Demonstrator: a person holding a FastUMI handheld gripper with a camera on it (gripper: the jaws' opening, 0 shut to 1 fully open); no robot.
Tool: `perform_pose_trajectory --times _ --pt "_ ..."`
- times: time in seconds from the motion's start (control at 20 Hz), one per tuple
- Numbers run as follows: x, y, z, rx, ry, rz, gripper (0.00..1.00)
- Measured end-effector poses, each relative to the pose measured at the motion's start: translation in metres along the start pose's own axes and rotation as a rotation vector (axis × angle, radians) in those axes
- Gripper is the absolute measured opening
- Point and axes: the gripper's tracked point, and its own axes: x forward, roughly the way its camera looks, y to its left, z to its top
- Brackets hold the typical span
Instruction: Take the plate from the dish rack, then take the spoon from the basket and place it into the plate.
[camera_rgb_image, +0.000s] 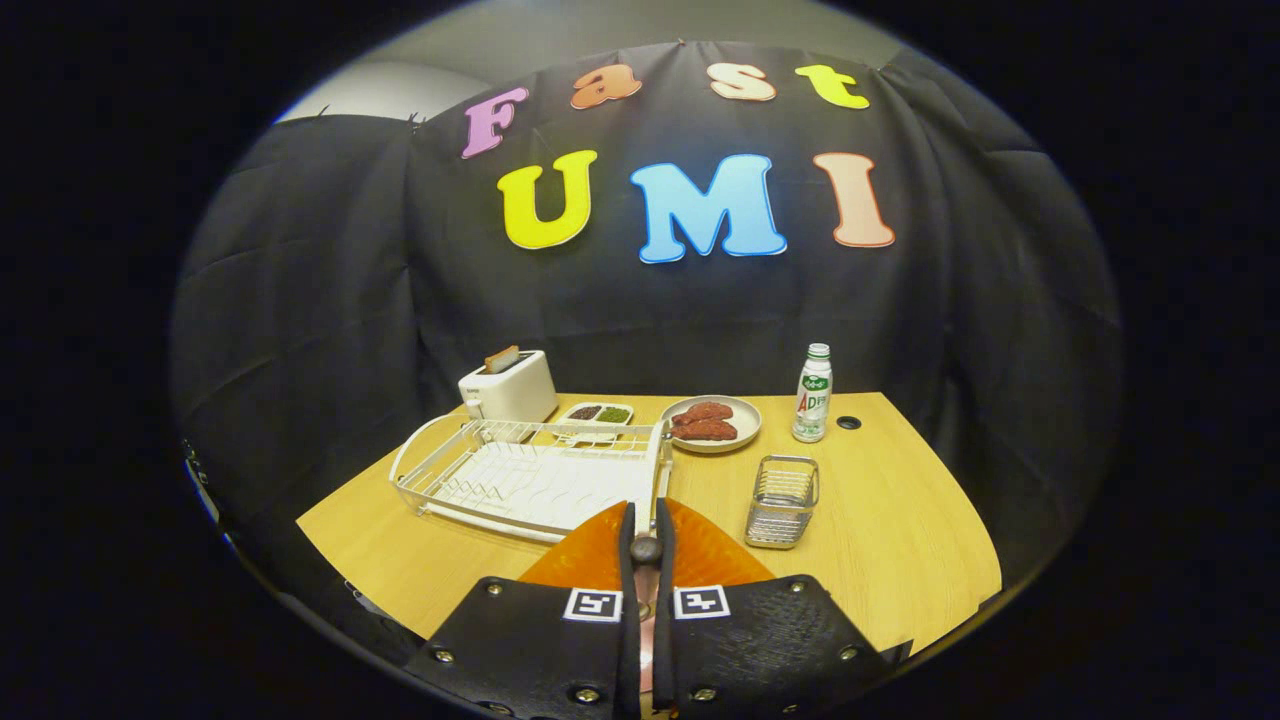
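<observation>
Orange and glossy, the plate (590, 550) sits flat on the wood-grain table (900, 540) right under the gripper (646, 530), whose 2 fingers are pinched narrow on a thin dark handle with a round knob, which looks like the spoon (646, 549), though its bowl is hidden. The white wire dish rack (530, 480) is just beyond the plate, ribbed tray inside. The slotted metal basket (782, 500) stands just beside the plate's far rim. Further back there's a toaster (508, 388), a small 2-part dish (597, 413), a round plate of meat (712, 423) and a bottle (813, 393). Bare tabletop runs past the basket to the table's edge.
</observation>
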Motion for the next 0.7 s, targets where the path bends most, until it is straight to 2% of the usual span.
perform_pose_trajectory --times 0.7 --pt "0.048 0.064 -0.038 -0.051 0.109 0.093 0.05"
